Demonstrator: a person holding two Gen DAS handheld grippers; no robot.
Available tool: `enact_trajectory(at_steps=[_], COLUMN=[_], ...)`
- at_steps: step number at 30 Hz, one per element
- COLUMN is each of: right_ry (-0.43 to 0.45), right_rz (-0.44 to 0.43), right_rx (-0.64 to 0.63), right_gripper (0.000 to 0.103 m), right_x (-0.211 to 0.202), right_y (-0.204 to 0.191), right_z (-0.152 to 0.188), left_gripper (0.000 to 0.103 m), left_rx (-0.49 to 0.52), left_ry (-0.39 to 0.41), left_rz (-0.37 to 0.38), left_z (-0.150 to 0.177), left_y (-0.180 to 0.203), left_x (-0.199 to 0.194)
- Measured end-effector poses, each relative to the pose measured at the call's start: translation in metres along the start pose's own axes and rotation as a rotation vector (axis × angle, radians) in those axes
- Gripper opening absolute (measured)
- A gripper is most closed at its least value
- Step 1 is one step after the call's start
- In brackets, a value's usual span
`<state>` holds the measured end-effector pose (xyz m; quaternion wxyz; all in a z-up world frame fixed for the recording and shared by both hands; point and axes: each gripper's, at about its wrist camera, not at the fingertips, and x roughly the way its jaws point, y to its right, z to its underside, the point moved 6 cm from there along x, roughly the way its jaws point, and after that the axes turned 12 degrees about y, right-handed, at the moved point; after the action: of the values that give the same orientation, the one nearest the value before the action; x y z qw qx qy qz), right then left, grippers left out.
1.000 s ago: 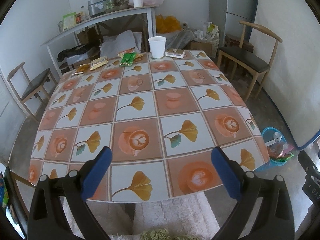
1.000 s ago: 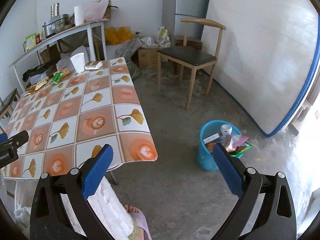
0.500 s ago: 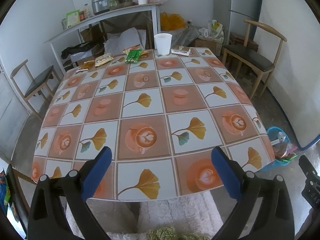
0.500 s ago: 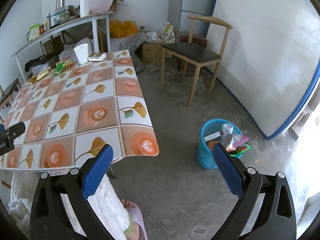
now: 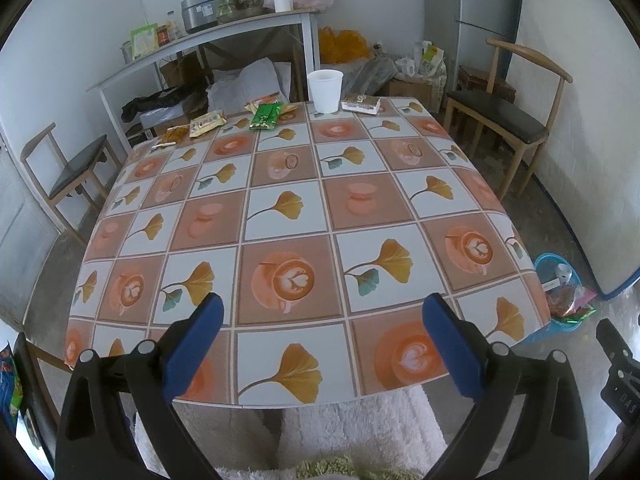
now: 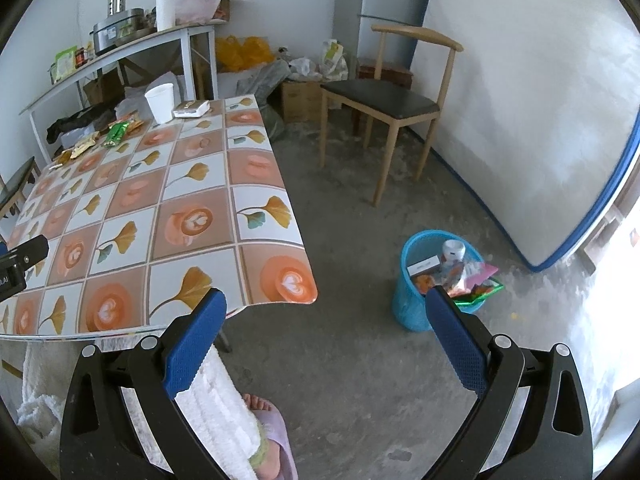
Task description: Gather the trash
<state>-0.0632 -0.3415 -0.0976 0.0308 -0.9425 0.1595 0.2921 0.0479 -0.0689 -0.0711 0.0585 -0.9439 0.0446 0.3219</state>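
Both tools are sitting wide apart and gripping nothing: the left gripper (image 5: 320, 322) is hovering over the near edge of the table (image 5: 400, 208), the right gripper (image 6: 325, 322) is hanging above bare concrete floor (image 6: 360, 184). That reads as a pause between pickups. The remaining trash is lying at twelve o'clock along the far edge: a paper cup (image 5: 325, 91), a flat box (image 5: 361, 103), a green wrapper (image 5: 265, 117) and yellow packets (image 5: 207, 123). The blue bin (image 6: 416, 300), already holding wrappers, is standing on the floor at four o'clock of the table. Two wooden chairs and a cluttered shelf are lining the walls.
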Motion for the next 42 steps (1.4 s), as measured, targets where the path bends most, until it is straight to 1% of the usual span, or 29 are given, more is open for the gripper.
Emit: enact_trajectory(at_steps=[19,42], right_ry=[-0.007,-0.003], right_rz=[0.002,0.003], right_rx=[0.0,-0.008], right_gripper=[0.096,0.096], right_x=[-0.0005,0.0011], right_y=[-0.0005,-0.0024], right_z=[0.0032,0.0022], left_gripper=[0.097,0.097], left_rx=[-0.001,-0.017], left_ry=[-0.012,-0.03], left_rz=[0.008,0.013], left_z=[0.0016,0.0068], left_y=[0.003,-0.0033], left_x=[0.0019,0.0075])
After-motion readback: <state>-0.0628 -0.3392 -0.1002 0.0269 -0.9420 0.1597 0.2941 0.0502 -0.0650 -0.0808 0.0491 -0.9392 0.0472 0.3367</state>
